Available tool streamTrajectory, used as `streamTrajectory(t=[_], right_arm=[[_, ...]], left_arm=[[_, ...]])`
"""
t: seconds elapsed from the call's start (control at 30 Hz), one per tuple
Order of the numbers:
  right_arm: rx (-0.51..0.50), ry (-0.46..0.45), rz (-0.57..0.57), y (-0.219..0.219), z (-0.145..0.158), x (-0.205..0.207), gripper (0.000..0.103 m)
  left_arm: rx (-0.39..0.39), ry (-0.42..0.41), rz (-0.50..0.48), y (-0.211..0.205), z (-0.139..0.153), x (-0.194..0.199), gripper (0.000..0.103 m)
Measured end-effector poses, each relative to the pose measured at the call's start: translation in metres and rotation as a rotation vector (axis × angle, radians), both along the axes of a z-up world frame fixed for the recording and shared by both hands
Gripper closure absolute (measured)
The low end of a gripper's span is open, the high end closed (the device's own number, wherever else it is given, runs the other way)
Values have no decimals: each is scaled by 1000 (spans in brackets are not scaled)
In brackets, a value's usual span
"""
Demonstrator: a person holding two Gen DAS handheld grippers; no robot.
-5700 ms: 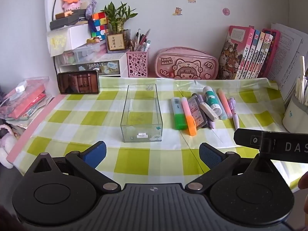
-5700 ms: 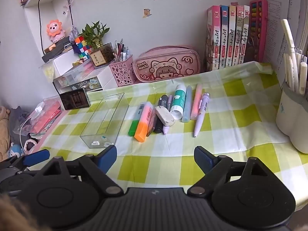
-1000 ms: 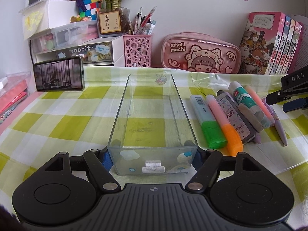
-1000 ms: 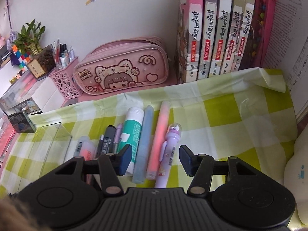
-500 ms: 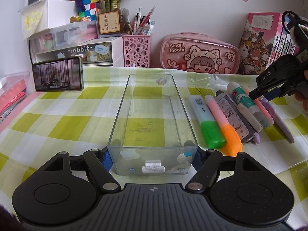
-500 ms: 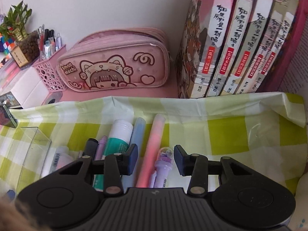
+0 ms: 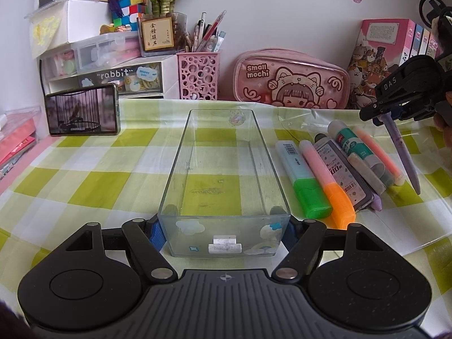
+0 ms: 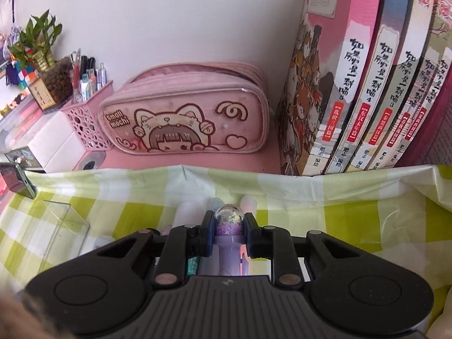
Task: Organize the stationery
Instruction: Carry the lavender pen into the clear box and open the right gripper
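My left gripper (image 7: 223,233) is shut on the near end of a clear plastic organizer box (image 7: 223,169), which stands empty on the green checked cloth. My right gripper (image 8: 228,236) is shut on the top of a purple pen (image 8: 228,220) with a glitter dome cap. In the left wrist view the purple pen (image 7: 402,152) hangs tilted from the right gripper (image 7: 381,117), tip near the cloth. Several markers lie beside the box: a green highlighter (image 7: 303,179), an orange highlighter (image 7: 326,180), a glue stick (image 7: 356,147) and others.
A pink pencil case (image 7: 291,80) (image 8: 186,113), a pink pen cup (image 7: 197,77) and a row of books (image 8: 367,84) stand along the back wall. A phone (image 7: 83,110) leans at the left. Storage drawers (image 7: 113,70) stand at back left.
My right gripper has closed on the purple pen and lifted its top end off the cloth. My left gripper stays shut on the clear box, unmoved.
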State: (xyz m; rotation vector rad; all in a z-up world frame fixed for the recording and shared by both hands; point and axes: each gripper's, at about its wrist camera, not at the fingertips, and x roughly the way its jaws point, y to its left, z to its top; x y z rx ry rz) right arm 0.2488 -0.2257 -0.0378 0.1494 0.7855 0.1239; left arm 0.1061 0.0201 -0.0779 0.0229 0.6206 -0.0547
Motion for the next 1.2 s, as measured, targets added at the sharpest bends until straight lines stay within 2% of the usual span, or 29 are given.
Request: streamTrajectory(t=[0.1,0.2,0.27,0.4,0.5,0.63,0.73,0.83,0.97,1.07,1.2], right_arm=[[10,-42,-16,1,11,-8,73],[-23,4,-52,-5,4,-2,73],[36,26,-70,-15,2,-7,73],[132,-15,-42,-10,25,-23,73],[163,-62,-14,14,51,-30,73],[358,-86,36,47,68,-26,73],[435,-78,66,83,66,-14,73],[403,-50,107,123,50,-1,73],[363,38,157,153,21,14,73],[311,91,164,164,8,15,73],[292,151,176,168,-4,14,73]], left_arm=[[-1,-1,-1,0,0,0,30],[-1,-2,-1,0,0,0,30],[-3,-3,-5,0,0,0,30],[-3,-5,-18,-1,0,1,30],[-4,-5,-21,-2,0,0,30],[-3,-5,-22,-2,0,1,30],[0,-5,-23,-1,0,2,30],[-3,-5,-23,-1,0,2,30],[-5,-6,-23,-1,0,2,30],[-10,-6,-24,-1,0,2,30],[-9,-7,-25,0,0,3,30]])
